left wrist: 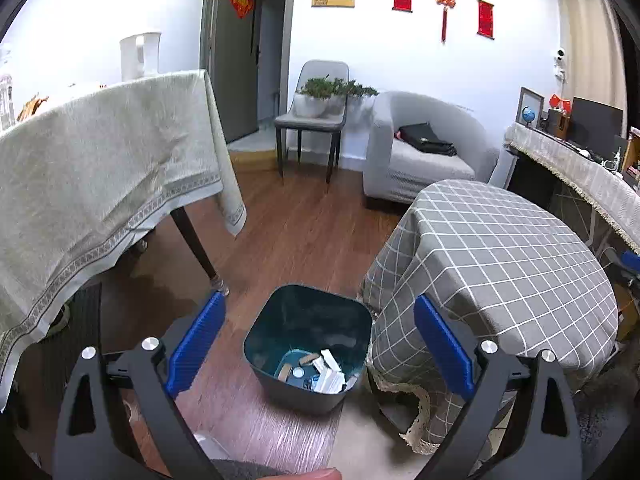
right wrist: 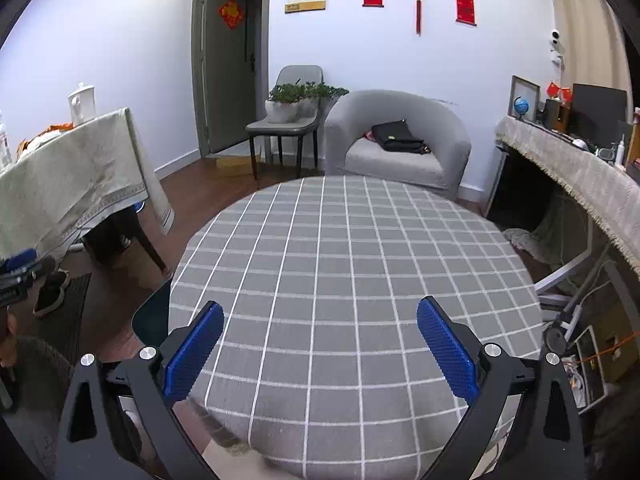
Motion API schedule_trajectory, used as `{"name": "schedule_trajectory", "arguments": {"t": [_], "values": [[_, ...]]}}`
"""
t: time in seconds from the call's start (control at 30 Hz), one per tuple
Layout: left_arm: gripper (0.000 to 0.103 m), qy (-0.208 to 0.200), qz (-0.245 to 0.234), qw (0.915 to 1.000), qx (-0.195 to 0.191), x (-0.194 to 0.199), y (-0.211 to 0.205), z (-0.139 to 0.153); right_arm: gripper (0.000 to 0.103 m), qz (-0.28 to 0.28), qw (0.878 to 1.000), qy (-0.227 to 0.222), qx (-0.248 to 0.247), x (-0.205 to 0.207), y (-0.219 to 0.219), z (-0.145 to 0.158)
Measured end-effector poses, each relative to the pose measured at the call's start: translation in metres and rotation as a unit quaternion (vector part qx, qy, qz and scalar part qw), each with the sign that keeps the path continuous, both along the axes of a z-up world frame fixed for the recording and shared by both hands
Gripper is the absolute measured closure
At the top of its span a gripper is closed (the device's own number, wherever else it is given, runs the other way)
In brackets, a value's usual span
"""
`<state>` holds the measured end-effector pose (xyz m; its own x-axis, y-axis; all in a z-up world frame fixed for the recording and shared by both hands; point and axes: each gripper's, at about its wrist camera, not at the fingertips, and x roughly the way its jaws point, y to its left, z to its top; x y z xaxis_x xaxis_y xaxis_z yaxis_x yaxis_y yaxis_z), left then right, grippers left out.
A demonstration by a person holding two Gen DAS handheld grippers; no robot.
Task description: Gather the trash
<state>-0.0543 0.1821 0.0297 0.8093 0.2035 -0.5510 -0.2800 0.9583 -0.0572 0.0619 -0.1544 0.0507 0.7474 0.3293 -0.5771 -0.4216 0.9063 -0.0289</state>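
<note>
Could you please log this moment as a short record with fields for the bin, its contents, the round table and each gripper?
bin: dark teal trash bin on the wood floor, beside the round table, upright, no lid
contents: white paper scraps and other small trash at the bottom; mostly unfilled
round table: grey checked tablecloth, no trash visible on top
left gripper: open, holding nothing, above the bin
right gripper: open, holding nothing, over the round table

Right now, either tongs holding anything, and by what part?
Nothing held. Left tongs are open above the trash bin; right tongs are open over the checked table.
</note>
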Motion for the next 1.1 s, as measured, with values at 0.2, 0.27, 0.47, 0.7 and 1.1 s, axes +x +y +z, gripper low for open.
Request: {"name": "schedule_trajectory", "arguments": {"t": [0.2, 0.27, 0.47, 0.7, 1.1], "values": [[0.004, 0.008, -0.016, 0.9996, 0.021, 0.002, -0.011, -0.005, 0.005, 0.012, 0.999, -0.003, 0.030, -0.008, -0.003, -0.002], [0.004, 0.011, -0.025, 0.9995, 0.017, 0.004, -0.013, -0.007, 0.004, 0.029, 0.999, -0.004, 0.040, -0.010, 0.001, -0.002], [0.004, 0.014, -0.033, 0.9989, 0.030, 0.006, -0.020, -0.010, 0.004, 0.055, 0.998, -0.011, 0.029, -0.018, 0.016, -0.003], [0.003, 0.015, -0.029, 0.9993, 0.019, 0.007, -0.017, -0.011, 0.004, 0.064, 0.998, -0.005, 0.024, -0.019, 0.018, -0.004], [0.003, 0.015, -0.031, 0.9992, 0.020, 0.005, -0.018, -0.013, 0.004, 0.060, 0.998, -0.005, 0.027, -0.019, 0.014, -0.005]]}}
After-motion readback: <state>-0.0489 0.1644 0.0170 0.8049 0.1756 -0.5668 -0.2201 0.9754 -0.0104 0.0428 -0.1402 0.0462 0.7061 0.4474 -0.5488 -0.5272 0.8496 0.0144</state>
